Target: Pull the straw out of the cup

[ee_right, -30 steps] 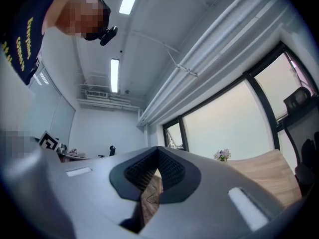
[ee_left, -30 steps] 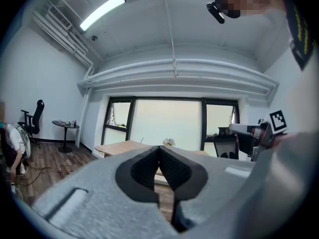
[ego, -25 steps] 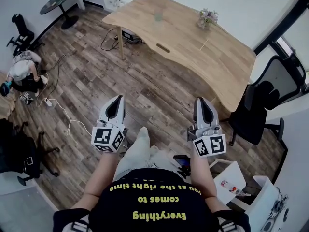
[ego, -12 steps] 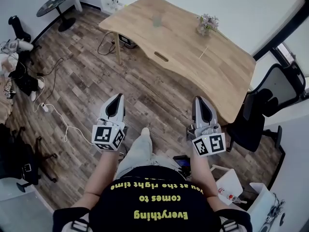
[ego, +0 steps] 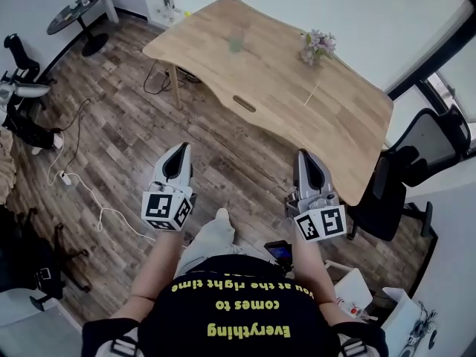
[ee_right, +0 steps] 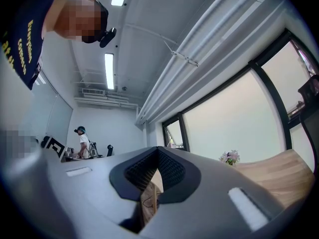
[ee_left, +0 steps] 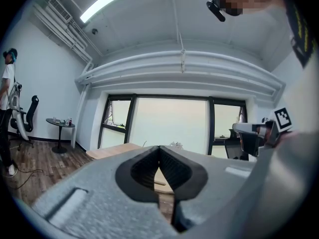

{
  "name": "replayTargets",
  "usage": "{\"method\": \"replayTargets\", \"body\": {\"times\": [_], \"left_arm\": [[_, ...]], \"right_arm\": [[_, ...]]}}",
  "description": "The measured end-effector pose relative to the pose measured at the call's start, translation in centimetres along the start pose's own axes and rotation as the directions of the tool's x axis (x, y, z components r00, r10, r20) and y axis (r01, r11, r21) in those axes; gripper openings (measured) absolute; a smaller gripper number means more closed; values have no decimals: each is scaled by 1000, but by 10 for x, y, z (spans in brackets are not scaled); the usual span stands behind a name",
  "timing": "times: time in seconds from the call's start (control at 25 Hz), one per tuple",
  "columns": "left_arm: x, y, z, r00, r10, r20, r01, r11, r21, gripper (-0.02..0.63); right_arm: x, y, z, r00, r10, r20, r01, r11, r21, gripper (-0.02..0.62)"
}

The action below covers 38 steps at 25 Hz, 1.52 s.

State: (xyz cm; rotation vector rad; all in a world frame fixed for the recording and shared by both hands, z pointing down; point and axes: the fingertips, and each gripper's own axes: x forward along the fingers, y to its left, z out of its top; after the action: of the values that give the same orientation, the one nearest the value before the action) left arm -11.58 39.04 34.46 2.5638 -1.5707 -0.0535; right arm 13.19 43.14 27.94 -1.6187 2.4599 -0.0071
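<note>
Head view: a pale wooden surface [ego: 282, 80] stands on a dark plank floor [ego: 223, 147], ahead of the person and well apart from both tools.

- The cup [ego: 236, 43], small and greenish, stands upright on the far part of the surface. It is too small here to show a straw in it.
- A small bunch of flowers [ego: 316, 45] stands to the right of the cup, apart from it.
- A thin pale stick [ego: 313, 93] lies flat on the surface just in front of the flowers. I cannot tell whether it is the straw.
- A narrow slot [ego: 243, 103] is cut into the surface near its front edge.

Left tool [ego: 179, 149]: held over the floor and pointing toward the surface. In the left gripper view its 2 jaws meet at the tips with nothing between them.

Right tool [ego: 303, 155]: held beside the left one, also over the floor. In the right gripper view its jaws are pressed together and empty.

Room:
- A black office chair [ego: 405, 162] stands at the right end of the surface.
- A small round side table [ego: 72, 7] stands in the far left corner.
- A white cable [ego: 89, 192] trails over the floor to a power strip [ego: 65, 178].
- Large windows [ee_left: 172, 126] fill the wall behind the surface.
- A long ceiling lamp [ee_left: 104, 1] is lit overhead.
- A second person [ee_right: 82, 142] stands at the back wall.
</note>
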Motion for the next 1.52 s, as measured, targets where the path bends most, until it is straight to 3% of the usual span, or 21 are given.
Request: {"method": "replayTargets", "body": {"times": [0.8, 1.52], "left_arm": [[99, 61, 4, 999, -47, -5, 47, 999, -9, 0], [104, 85, -1, 1000, -11, -10, 11, 1000, -26, 0]], "right_arm": [[101, -30, -19, 999, -40, 8, 40, 999, 2, 6], [130, -32, -25, 1000, 14, 10, -14, 1000, 15, 6]]}}
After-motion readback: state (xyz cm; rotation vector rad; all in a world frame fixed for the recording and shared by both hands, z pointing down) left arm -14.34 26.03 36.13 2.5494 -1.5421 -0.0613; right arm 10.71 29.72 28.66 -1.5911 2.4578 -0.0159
